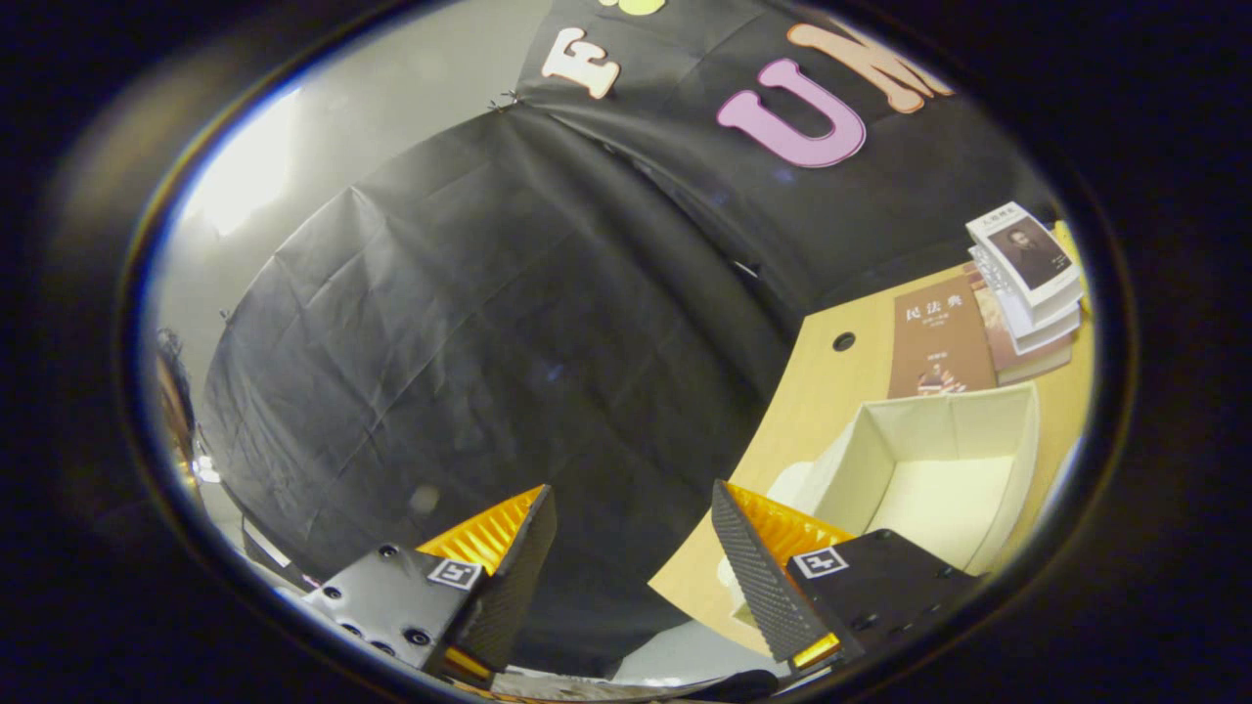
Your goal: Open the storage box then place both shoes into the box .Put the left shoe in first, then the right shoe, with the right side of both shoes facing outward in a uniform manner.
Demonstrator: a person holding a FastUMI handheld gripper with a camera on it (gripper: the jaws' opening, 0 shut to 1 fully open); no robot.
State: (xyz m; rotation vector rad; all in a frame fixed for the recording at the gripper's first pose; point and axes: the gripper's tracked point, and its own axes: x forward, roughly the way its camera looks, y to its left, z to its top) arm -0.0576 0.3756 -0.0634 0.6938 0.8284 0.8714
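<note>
Your gripper (631, 548) is spread wide, fingers well apart, nothing between them. Only the black booth cloth (489, 372) shows through the gap. You're holding it rolled over to one side: the wooden table (831, 391) runs on a steep slant through the view, so the tool is far from level. It points mostly at the cloth wall, off the table's edge, not at the work.

Storage box (929, 469) is the landmark: white fabric box, open top, sitting on the table just beyond the right-side finger (758, 577) and off to that side. Its inside is bare as far as the view reaches. That finger overlaps the box's near corner in the view; can't tell if it touches. The other finger (509, 567) is well apart from the box, over the cloth.

Beyond the box, further along the table: a brown book (937, 342) lying flat, and just beside it a stack of white books (1027, 279). A round cable hole (843, 341) sits in the tabletop near the brown book, on the cloth side of it.
</note>
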